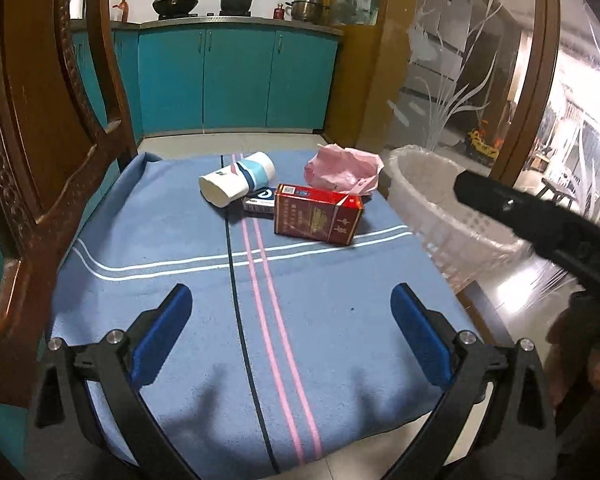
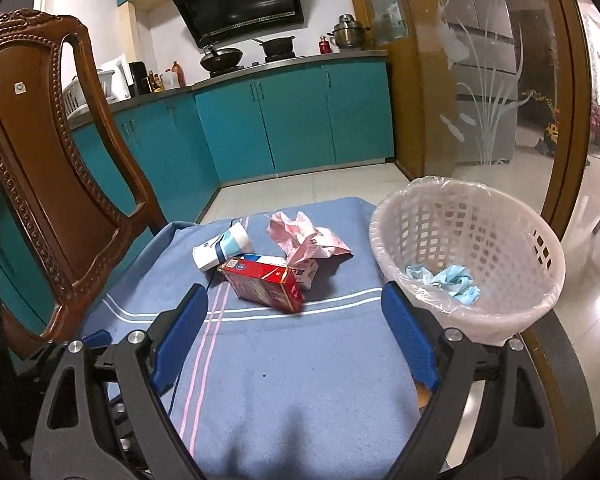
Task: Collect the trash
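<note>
- A matt, slightly fuzzy blue cloth (image 1: 180, 280) with woven white and pink stripes fills the lower centre of the frame.
- At left, a carved wooden chair back (image 2: 40, 140) shows a glossy brown varnish.
- At centre, a glossy red cardboard box (image 1: 316, 216), a smooth paper cup (image 1: 236, 182) and crumpled pink paper (image 1: 340, 172).
- At right, a white plastic lattice basket (image 2: 480, 240) lined with thin, shiny clear film holds crumpled pale-blue material (image 2: 448, 280).
- Etched, frosted glass panel (image 2: 480, 100) at upper right.
</note>
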`<state>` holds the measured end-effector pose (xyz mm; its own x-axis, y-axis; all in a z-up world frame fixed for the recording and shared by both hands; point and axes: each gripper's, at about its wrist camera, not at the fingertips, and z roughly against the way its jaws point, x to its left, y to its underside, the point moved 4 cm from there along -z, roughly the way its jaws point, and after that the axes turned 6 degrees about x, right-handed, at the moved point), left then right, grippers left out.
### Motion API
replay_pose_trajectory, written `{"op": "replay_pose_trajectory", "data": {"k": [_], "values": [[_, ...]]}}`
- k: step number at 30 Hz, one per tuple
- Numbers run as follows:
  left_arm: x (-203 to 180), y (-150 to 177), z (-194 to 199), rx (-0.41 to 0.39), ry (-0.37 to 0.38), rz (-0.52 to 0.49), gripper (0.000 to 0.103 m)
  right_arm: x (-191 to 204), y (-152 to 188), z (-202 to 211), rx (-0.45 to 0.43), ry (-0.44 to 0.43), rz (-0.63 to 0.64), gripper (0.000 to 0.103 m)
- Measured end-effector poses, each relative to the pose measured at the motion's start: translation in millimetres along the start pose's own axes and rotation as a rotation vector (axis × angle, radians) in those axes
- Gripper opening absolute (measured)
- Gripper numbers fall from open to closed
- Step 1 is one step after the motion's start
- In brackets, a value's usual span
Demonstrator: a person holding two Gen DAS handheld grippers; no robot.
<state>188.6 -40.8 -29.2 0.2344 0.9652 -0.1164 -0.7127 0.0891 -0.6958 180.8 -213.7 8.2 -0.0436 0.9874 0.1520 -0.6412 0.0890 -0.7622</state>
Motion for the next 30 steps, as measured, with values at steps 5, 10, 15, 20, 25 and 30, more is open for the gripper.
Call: {"op": "replay_pose_trajectory", "data": {"k": [5,10,15,20,25,30], "values": [[-0.9,0.8,-1.3,-0.001,-0.007,-0.007,0.099,-2.3,1.0,-0.9,0.006,0.006,-0.007,0.086],[-6.0,0.3,-3.0,-0.005,-0.002,-0.017,0.099,-5.5,1.1,1.0,0.005,0.007,-0.005,0.086],[-10.9,1.4,-7.6,0.004,-0.002,-0.025,0.099,-10.6,-2.0,4.9,0.001,-0.007,-0.026,0.086],[-19.4,-13.1,-28.4,-0.006,0.013,-0.044,0.099,-14.3,-9.5,7.9,-0.019,-0.025,-0.061,0.086],[-30.5,-41.6,-71.8,0.008,0.06,-0.092,0.099,-22.9,-13.5,1.9,-0.02,-0.026,-0.091,0.086],[-40.0,-58.9,-120.1,0.035,0.075,-0.147,0.099,-39.6,-15.7,-6.6,-0.003,-0.015,-0.129,0.086]]}}
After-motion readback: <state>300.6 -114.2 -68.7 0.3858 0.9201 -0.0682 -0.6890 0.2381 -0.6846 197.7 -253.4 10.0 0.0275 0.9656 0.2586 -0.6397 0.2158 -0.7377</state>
